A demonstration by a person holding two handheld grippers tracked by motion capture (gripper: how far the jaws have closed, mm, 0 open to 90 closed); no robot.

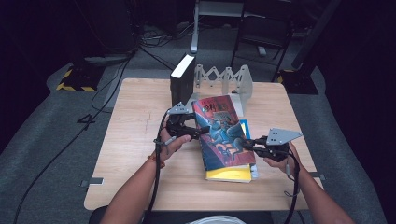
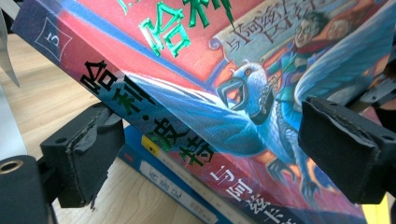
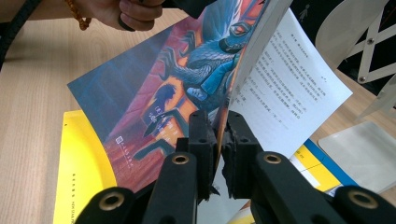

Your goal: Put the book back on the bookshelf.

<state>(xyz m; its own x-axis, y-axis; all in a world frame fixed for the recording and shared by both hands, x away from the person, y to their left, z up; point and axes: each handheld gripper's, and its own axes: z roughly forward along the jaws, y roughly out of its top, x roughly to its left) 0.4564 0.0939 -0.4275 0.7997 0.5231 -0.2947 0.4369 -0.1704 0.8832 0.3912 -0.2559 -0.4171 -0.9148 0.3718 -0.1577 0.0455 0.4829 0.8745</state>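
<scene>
Thick, floppy illustrated paperback book, mid-frame — left gripper straddles its spine, jaws apart; right gripper pinches the cover's edge — grip the spine.

Left gripper agape (right gripper pinched tight)

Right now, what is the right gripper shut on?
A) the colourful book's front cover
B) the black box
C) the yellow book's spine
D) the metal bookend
A: in the right gripper view the right gripper has its jaws pinched on the edge of the front cover, lifted off the printed page; the yellow book lies flat underneath.
</scene>
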